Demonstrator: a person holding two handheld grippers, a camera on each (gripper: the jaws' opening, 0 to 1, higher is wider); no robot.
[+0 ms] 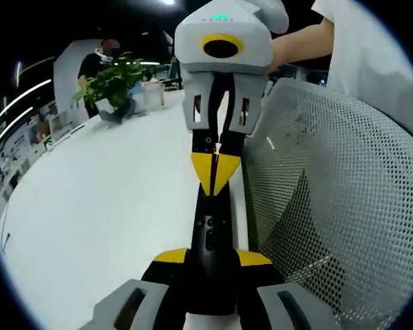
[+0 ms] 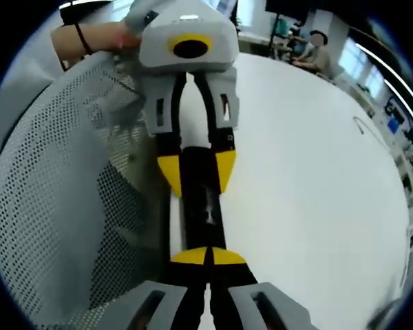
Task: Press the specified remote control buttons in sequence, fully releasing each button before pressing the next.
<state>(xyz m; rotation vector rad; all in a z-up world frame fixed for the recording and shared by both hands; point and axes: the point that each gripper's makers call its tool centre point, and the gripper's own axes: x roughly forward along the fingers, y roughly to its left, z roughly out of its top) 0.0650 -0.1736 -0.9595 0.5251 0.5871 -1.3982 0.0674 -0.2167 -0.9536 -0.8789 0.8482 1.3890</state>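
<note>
— White table (image 1: 89,227) all round, wide and bare, from where I stand. What is nearest?

— From the left gripper view, the left gripper (image 1: 213,258): its yellow-tipped jaws are pinching a black remote (image 1: 210,234) by its long sides, just above the tabletop.

— And the other one?

— The right gripper (image 1: 217,172) meets it head-on. Its jaws are pressed together, the tips down on the remote's button face, touching as far as I can see. Which button, I cannot tell.

— Same from the right gripper view?

— Yes: the right gripper (image 2: 208,256) closed over the remote (image 2: 201,199), the left gripper (image 2: 196,168) beyond, clamped round it.

— Beside them?

— A white mesh chair back (image 1: 344,206), just beside the table edge. A hand (image 1: 296,45) holds the right gripper from behind.

— Farther off?

— A leafy plant (image 1: 113,79) at the table's far end, and a seated person (image 2: 320,58).
</note>
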